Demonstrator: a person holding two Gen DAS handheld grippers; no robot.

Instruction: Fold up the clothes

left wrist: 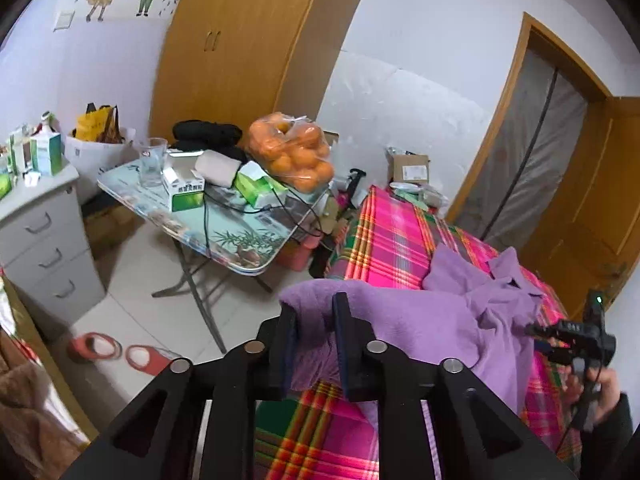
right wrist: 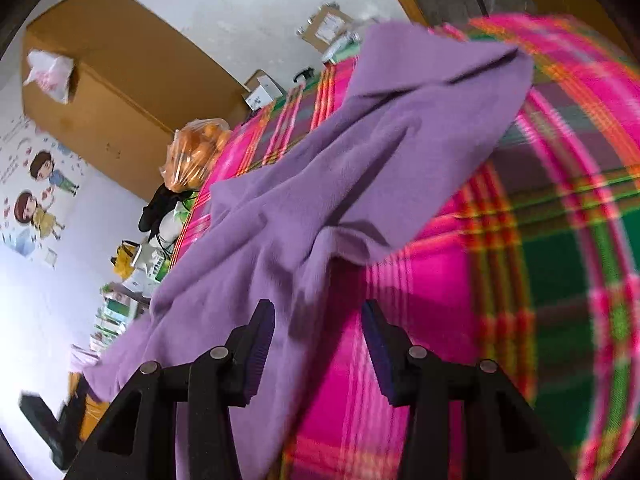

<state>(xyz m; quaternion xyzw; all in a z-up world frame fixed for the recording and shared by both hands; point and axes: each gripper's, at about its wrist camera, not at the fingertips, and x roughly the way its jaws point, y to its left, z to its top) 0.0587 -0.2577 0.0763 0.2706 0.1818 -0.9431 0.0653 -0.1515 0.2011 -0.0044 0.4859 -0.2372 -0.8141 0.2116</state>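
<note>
The purple fleece garment (left wrist: 400, 320) lies crumpled near the bed (left wrist: 392, 236) edge, not yet folded. The left gripper (left wrist: 314, 344) has fabric between slightly parted jaws; the right gripper (right wrist: 318, 344) stands open, empty.

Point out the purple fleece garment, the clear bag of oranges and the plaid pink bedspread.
Purple fleece garment (right wrist: 360, 152): right wrist view, on its broad middle panel.
Clear bag of oranges (left wrist: 292, 152): left wrist view, on the bag's bulging front.
Plaid pink bedspread (left wrist: 392, 236): left wrist view, on a bare stretch beyond the garment.
</note>
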